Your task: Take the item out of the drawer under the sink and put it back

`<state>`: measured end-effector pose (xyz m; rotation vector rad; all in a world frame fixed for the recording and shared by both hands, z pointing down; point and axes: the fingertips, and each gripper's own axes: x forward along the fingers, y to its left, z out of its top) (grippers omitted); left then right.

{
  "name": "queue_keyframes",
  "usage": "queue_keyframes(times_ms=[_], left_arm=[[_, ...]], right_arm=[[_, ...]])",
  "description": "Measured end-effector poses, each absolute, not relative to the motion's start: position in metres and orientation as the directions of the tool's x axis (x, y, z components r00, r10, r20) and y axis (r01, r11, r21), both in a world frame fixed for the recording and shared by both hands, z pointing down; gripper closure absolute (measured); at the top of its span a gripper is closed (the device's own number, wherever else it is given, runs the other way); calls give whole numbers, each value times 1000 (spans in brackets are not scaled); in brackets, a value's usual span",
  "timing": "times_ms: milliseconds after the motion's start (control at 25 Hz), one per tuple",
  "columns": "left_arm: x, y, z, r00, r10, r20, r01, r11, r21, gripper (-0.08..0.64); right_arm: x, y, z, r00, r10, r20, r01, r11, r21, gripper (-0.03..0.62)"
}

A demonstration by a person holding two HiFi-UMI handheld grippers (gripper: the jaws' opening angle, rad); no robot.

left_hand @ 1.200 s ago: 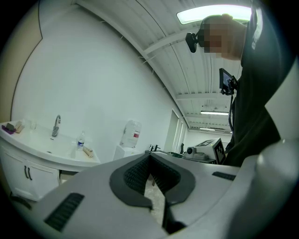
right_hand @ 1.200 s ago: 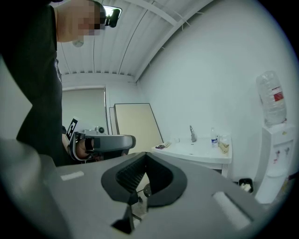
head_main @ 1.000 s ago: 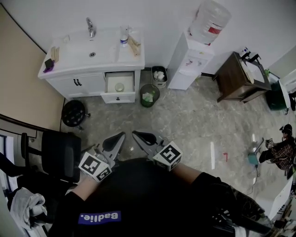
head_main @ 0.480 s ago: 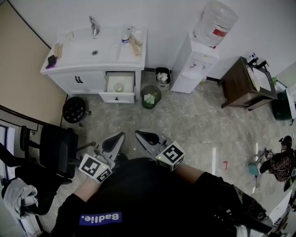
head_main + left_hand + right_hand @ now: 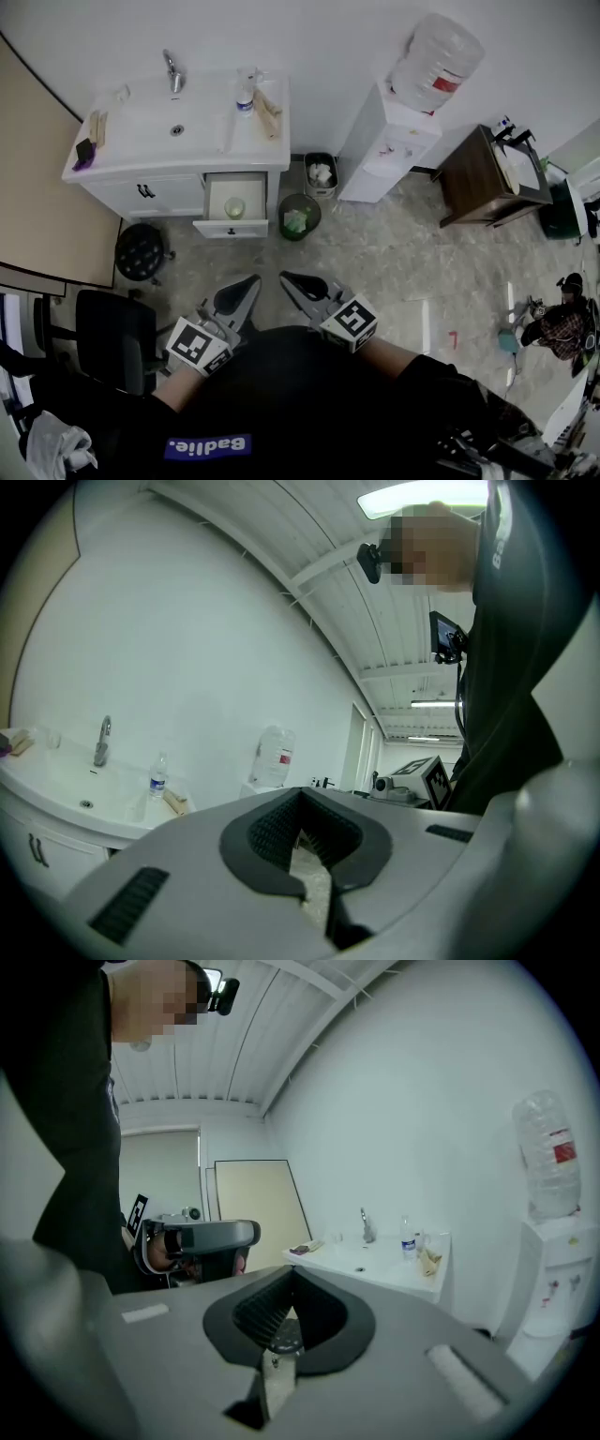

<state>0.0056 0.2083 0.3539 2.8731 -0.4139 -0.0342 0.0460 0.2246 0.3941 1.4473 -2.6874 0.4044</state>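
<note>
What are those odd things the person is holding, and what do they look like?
Two matching tools, the left gripper and right gripper: grey wedge-shaped tongs lined with black ribbed pads. Each carries a white cube printed with black square markers. The person wears a black top with a blue patch lettered in white.

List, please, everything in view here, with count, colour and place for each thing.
Sink cabinet: one, white, upper left.
Drawer: one, white, open under the sink.
Item: one, pale, round, inside the drawer.
Bottle: one, clear, on the countertop.
Bins: two, dark bin and green bin, floor right of the drawer.
Water dispenser: one, white, right of the bins.
Side table: one, brown, far right.
Stool: one, black, floor left of the drawer.
Left gripper: one, grey, shut, empty, bottom centre.
Right gripper: one, grey, shut, empty, beside it.
</note>
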Motion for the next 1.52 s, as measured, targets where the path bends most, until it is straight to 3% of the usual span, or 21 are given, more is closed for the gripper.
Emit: queue_keyframes(times_ms=[320, 640, 1520], left_arm=[[-10, 71, 353, 984, -176, 7, -171, -945, 277, 569], [-20, -10, 358, 986, -168, 13, -164, -937, 308, 569], [7, -66, 371, 938, -342, 57, -342, -886, 315, 569]], right_arm=[[44, 89, 403, -417, -883, 215, -896, 361, -259, 591], [8, 13, 414, -465, -847, 257, -879, 408, -245, 591], [54, -66, 467, -584, -738, 338, -808, 489, -328, 589]])
